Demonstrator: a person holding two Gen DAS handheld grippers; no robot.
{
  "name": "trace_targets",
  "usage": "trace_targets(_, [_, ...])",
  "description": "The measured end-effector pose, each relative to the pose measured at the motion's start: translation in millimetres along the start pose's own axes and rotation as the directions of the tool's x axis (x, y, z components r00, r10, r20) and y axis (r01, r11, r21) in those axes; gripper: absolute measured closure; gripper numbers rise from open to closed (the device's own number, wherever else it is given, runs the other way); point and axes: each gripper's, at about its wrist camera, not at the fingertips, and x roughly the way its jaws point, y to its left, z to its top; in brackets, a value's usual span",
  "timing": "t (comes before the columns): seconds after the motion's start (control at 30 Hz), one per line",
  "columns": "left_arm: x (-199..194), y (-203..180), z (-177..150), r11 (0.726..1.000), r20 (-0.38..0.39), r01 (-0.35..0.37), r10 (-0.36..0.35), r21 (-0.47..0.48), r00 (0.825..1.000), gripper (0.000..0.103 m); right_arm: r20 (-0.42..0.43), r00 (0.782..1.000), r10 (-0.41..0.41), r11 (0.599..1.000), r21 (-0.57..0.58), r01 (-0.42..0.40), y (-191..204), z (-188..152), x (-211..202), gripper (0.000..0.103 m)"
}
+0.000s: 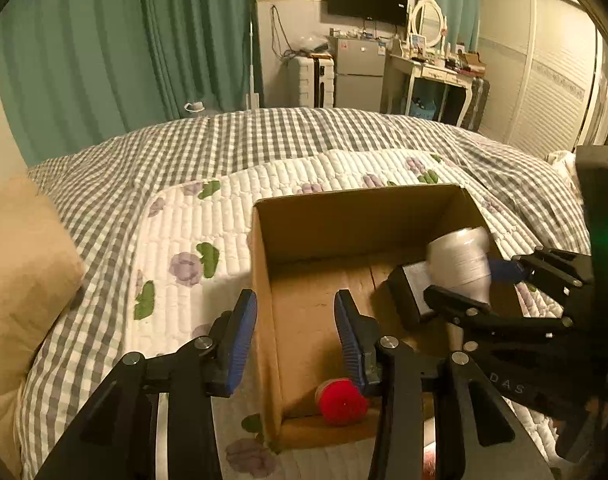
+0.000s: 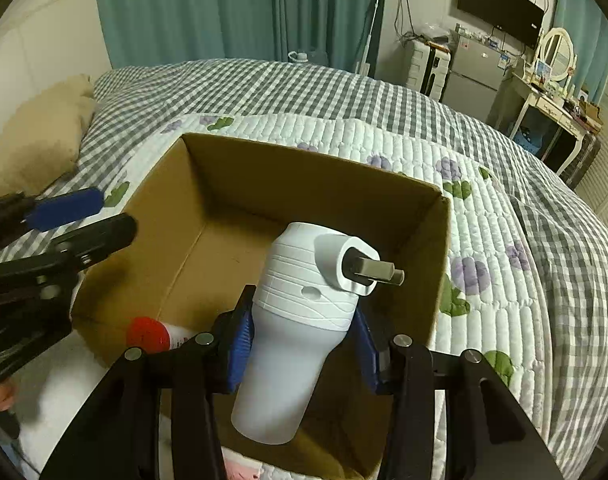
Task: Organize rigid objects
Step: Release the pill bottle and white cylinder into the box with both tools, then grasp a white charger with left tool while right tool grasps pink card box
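Observation:
An open cardboard box (image 1: 263, 280) (image 2: 163, 184) sits on the bed. My right gripper (image 2: 301, 340) is shut on a white tumbler cup (image 2: 295, 320) with a lid, and holds it over the box; the cup shows in the left wrist view (image 1: 462, 260) with the right gripper (image 1: 480, 280) around it. A red-capped bottle (image 1: 342, 400) (image 2: 151, 334) lies in the box's near corner. My left gripper (image 1: 295, 332) is open and empty, its fingers on either side of the box's left wall. It shows at the left of the right wrist view (image 2: 79, 220).
The box rests on a white floral quilted mat (image 1: 191, 240) over a grey checked bedspread (image 1: 143, 152). A tan pillow (image 1: 19, 272) lies at the left. A fridge (image 1: 360, 72), a dressing table (image 1: 436, 68) and green curtains (image 1: 123, 48) stand beyond the bed.

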Motion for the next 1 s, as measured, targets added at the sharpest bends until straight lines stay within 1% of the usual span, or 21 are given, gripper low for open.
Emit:
trace_targets(0.03, [-4,1,-2,1.000,0.005,-0.002,0.002,-0.002,1.000,0.060,0.007,1.000,-0.002,1.000,0.009,0.001,-1,0,-3,0.036])
trace_targets(0.07, [-12,3,-5,1.000,0.012,-0.004,0.004,-0.008,1.000,0.060,0.017,1.000,-0.003,1.000,0.019,0.002,-2,0,-7,0.034])
trace_targets(0.13, [-26,5,-10,1.000,0.024,-0.002,0.002,-0.021,1.000,0.060,0.026,1.000,-0.004,0.999,0.035,0.003,-3,0,-21,0.034])
trace_targets(0.2, [-42,5,-15,1.000,0.040,0.004,-0.003,-0.026,0.999,0.053,0.045,0.999,-0.019,0.998,0.052,0.017,-6,-3,-42,0.034])
trace_targets(0.23, [-51,5,-18,1.000,0.054,0.006,-0.004,-0.027,0.999,0.047,0.055,0.998,-0.024,0.998,0.053,0.021,-7,-5,-51,0.034])
trace_targets(0.27, [-61,4,-22,1.000,0.070,0.002,0.000,-0.027,0.998,0.044,0.065,0.997,-0.034,0.998,0.056,0.031,-7,-8,-61,0.032])
trace_targets(0.33, [-85,0,-32,1.000,0.098,-0.008,0.010,-0.019,0.995,0.041,0.086,0.995,-0.059,0.997,0.063,0.053,-8,-15,-85,0.029])
trace_targets(0.4, [-103,-5,-41,1.000,0.112,-0.011,0.012,-0.009,0.994,0.035,0.099,0.992,-0.075,0.995,0.071,0.068,-7,-25,-109,0.028])
trace_targets(0.43, [-112,-7,-45,1.000,0.118,-0.013,0.013,-0.006,0.993,0.027,0.101,0.992,-0.081,0.994,0.075,0.073,-6,-31,-121,0.027])
trace_targets(0.47, [-125,-9,-52,1.000,0.132,-0.017,0.018,-0.003,0.991,0.020,0.103,0.991,-0.086,0.994,0.076,0.079,-4,-37,-131,0.024])
trace_targets(0.5, [-133,-10,-57,1.000,0.144,-0.022,0.022,-0.005,0.989,0.017,0.103,0.990,-0.097,0.993,0.075,0.090,-1,-46,-143,0.019])
trace_targets(0.53, [-141,-11,-63,1.000,0.153,-0.025,0.025,-0.005,0.988,0.012,0.109,0.988,-0.106,0.993,0.070,0.099,3,-55,-154,0.017])
trace_targets(0.6, [-155,-14,-79,1.000,0.162,-0.022,0.022,0.001,0.987,0.008,0.123,0.986,-0.110,0.993,0.058,0.104,10,-72,-169,0.012])
trace_targets(0.63, [-158,-14,-86,1.000,0.159,-0.024,0.024,-0.001,0.987,0.005,0.124,0.986,-0.109,0.993,0.057,0.103,13,-81,-174,0.011])
trace_targets(0.67, [-158,-15,-94,1.000,0.151,-0.022,0.023,-0.003,0.988,0.003,0.120,0.987,-0.104,0.994,0.058,0.098,16,-89,-176,0.011])
trace_targets(0.77, [-149,-14,-116,1.000,0.111,-0.022,0.023,-0.013,0.994,0.003,0.087,0.992,-0.094,0.994,0.070,0.088,25,-113,-166,0.011])
trace_targets(0.83, [-131,-12,-137,0.998,0.086,-0.055,0.057,-0.031,0.995,0.003,0.062,0.993,-0.095,0.993,0.081,0.090,32,-128,-148,0.011])
trace_targets(0.93, [-103,-9,-160,0.996,0.034,-0.072,0.074,-0.047,0.997,0.003,-0.004,0.998,-0.059,0.994,0.092,0.059,39,-144,-112,0.011])
trace_targets(1.0, [-84,-5,-171,0.990,-0.009,-0.128,0.128,-0.060,0.992,0.003,-0.069,0.996,-0.059,0.994,0.086,0.064,44,-149,-80,0.011])
